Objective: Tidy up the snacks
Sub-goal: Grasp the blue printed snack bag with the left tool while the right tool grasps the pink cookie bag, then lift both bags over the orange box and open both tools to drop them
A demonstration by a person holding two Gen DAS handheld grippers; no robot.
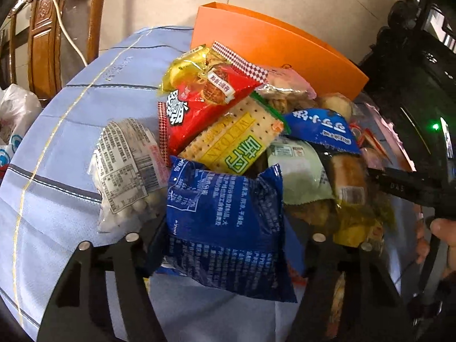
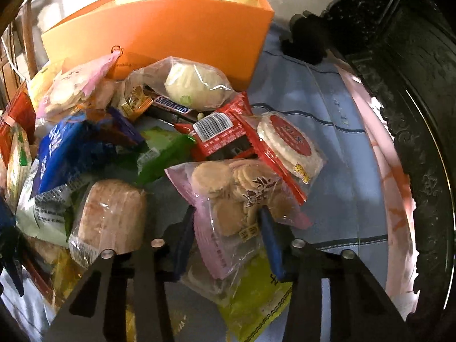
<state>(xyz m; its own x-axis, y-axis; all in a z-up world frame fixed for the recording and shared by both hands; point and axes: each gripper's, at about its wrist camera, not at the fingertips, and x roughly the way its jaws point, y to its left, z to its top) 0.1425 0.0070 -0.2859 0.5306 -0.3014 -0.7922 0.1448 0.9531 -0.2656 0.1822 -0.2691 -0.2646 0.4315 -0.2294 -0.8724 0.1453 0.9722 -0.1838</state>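
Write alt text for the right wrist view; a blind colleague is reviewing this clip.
The right gripper closes its blue-padded fingers on a pink-edged clear bag of round biscuits atop a heap of wrapped snacks on a light blue striped tablecloth. An open orange cardboard box stands behind the heap.

A pale blue tablecloth (image 1: 71, 131) with dark stripes and a thin yellow line covered the rounded table, seen again from the right wrist view as creased blue cloth (image 2: 313, 131). Beyond its far edge stood a carved wooden chair (image 1: 42, 37), a white cable (image 1: 65, 28) hanging across its back. A crumpled white plastic bag (image 1: 17, 108) lay at the left margin. The floor (image 1: 159, 2) behind was pale tile. To the right, a dark carved piece of furniture (image 2: 413, 99) loomed, and a small green light (image 1: 435, 126) glowed on black equipment.
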